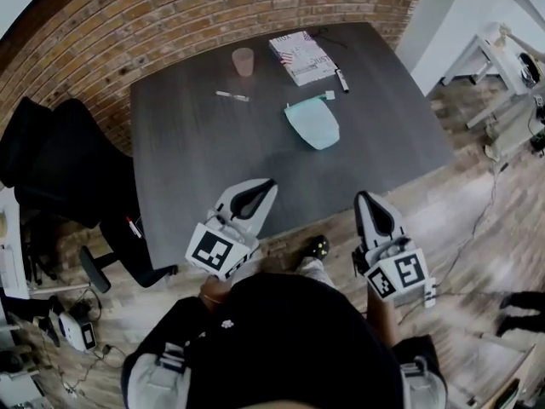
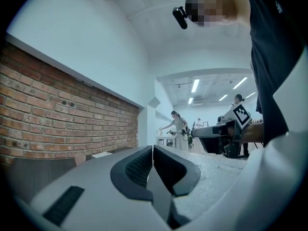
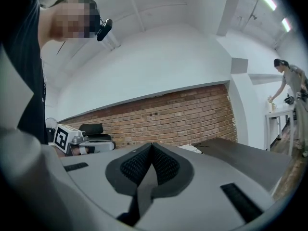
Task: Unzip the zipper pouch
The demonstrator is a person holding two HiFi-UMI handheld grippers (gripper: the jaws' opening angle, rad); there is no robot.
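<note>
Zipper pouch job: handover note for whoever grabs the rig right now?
Left hand-held gripper: jaws shut, empty, held level at the near edge of the table.
Right hand-held gripper: jaws shut, empty, also at the near edge.
Zipper pouch: lies flat on the table beyond both grippers, neither touching it.
Done: nothing on the pouch; the zip looks closed, though it is too small to be sure.
Left: reach in, pin the pouch with one gripper, take the zip pull with the other and draw it open.

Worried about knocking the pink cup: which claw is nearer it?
Left. The left claw is over the table's near edge, across from the pink cup; the right claw is farther off, to its right.
</note>
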